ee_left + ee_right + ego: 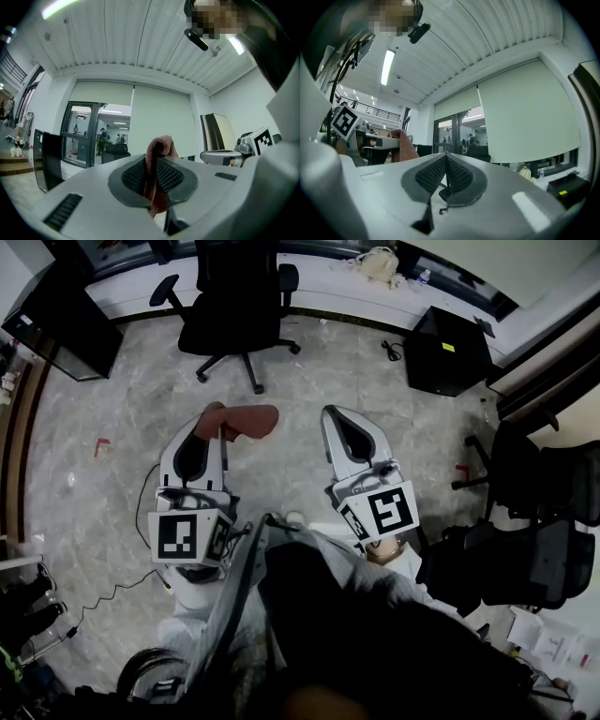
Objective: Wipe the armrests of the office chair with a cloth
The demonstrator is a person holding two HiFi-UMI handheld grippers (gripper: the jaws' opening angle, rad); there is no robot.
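I am holding my left tongs clamped on a reddish-brown cloth. In the left gripper view the cloth is bunching up above the closed tips and hanging down between the ribbed pads. From the head view it is drooping to the right of those tips, toward my right tongs. Those are sitting pressed together with nothing between them. I am pointing both pairs forward, side by side over the pale stone floor. The black office chair is standing ahead of them, well apart from the cloth, with its armrests jutting out at either side. A black box is sitting on the floor to the right, and more dark chairs are crowding my right side.
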